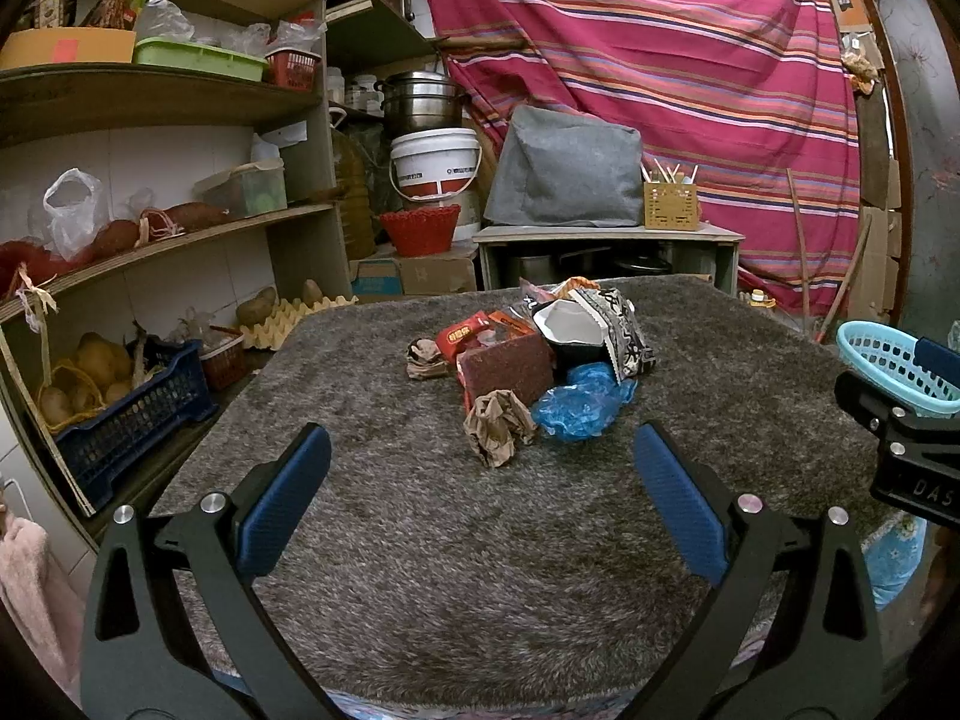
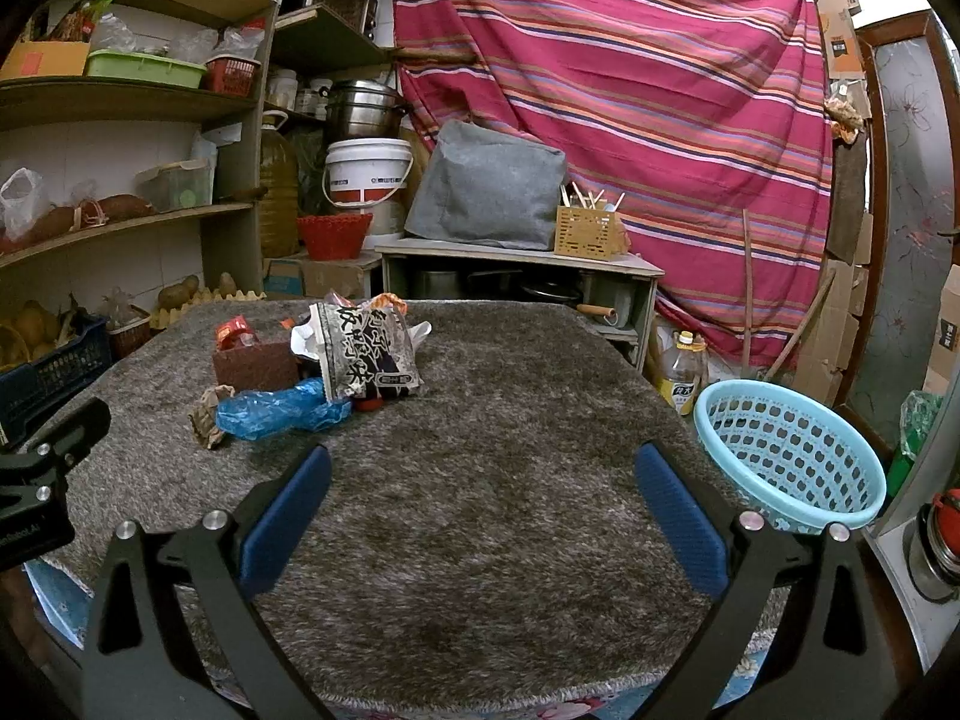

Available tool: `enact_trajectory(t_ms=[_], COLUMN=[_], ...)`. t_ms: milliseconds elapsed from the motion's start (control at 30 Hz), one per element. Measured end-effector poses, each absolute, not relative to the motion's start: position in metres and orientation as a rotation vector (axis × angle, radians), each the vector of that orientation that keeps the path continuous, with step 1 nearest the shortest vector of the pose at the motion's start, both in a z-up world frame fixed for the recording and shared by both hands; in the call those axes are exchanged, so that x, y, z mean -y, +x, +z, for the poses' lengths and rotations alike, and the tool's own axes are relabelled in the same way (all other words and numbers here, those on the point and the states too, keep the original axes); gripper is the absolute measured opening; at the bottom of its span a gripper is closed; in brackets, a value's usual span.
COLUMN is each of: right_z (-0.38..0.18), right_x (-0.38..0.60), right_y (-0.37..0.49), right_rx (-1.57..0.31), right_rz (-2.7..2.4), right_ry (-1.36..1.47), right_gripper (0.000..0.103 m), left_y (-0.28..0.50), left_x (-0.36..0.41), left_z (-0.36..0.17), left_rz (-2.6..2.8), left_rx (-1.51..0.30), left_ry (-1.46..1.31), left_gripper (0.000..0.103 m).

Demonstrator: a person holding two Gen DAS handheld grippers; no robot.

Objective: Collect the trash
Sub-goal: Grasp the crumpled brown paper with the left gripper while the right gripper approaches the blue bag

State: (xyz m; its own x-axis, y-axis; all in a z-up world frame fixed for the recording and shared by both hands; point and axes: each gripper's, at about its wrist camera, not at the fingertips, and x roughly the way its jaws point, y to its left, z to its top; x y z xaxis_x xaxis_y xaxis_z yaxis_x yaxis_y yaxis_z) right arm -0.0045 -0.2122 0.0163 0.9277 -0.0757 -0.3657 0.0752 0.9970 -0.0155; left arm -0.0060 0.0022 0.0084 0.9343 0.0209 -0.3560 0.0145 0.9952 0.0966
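Trash pile [image 1: 528, 360] at 12 o'clock on grey shag table [image 1: 420, 570]; crumpled brown paper [image 1: 499, 425] and blue plastic bag [image 1: 579, 399] nearest us. Light-blue basket [image 2: 792, 450] at 2 o'clock. Our left gripper [image 1: 482, 498] and right gripper [image 2: 483, 510]: jaws spread wide, nothing held.

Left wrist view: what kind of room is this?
Likely a home pantry or storeroom: wooden shelves with tubs and bags, a crate of potatoes, stacked metal pots. Trash pile sits on a shaggy grey table cover.
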Motion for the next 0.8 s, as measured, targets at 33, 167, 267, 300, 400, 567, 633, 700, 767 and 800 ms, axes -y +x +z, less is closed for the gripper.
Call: enact_trajectory(t_ms=[33, 167, 267, 300, 400, 567, 633, 700, 767, 800], right_z=[0.016, 0.016, 0.016, 0.017, 0.016, 0.017, 0.017, 0.018, 0.019, 0.019], right_x=[0.212, 0.212, 0.212, 0.212, 0.213, 0.214, 0.214, 0.215, 0.218, 0.219], right_y=[-0.005, -0.005, -0.004, -0.005, -0.004, -0.004, -0.004, -0.003, 0.001, 0.003], right_rx=[-0.376, -0.373, -0.375, -0.375, -0.372, -0.371, -0.37, -0.368, -0.372, -0.375], right_rz=[-0.078, -0.078, -0.077, -0.078, -0.079, -0.083, -0.084, -0.087, -0.095, -0.103], right_ry=[-0.001, -0.003, -0.002, -0.001, 0.0, 0.002, 0.001, 0.001, -0.003, -0.003], right_gripper=[0.099, 0.099, 0.099, 0.099, 0.099, 0.099, 0.099, 0.099, 0.099, 0.099], left_y=[-0.006, -0.006, -0.006, -0.006, -0.005, 0.0, 0.003, 0.006, 0.01, 0.013], left_x=[-0.003, -0.002, -0.002, -0.003, -0.003, -0.003, -0.004, -0.006, -0.008, -0.009], left_z=[0.008, 0.009, 0.009, 0.008, 0.008, 0.006, 0.006, 0.006, 0.007, 0.008], left_rz=[0.003, 0.003, 0.003, 0.003, 0.002, -0.002, 0.0, 0.005, 0.02, 0.027], left_rx=[-0.364, -0.364, -0.364, -0.366, -0.37, -0.387, -0.397, -0.399, -0.394, -0.391], left_ry=[0.098, 0.098, 0.098, 0.098, 0.097, 0.089, 0.08, 0.078, 0.091, 0.098], left_gripper=[0.098, 0.098, 0.098, 0.098, 0.098, 0.098, 0.098, 0.098, 0.098, 0.098])
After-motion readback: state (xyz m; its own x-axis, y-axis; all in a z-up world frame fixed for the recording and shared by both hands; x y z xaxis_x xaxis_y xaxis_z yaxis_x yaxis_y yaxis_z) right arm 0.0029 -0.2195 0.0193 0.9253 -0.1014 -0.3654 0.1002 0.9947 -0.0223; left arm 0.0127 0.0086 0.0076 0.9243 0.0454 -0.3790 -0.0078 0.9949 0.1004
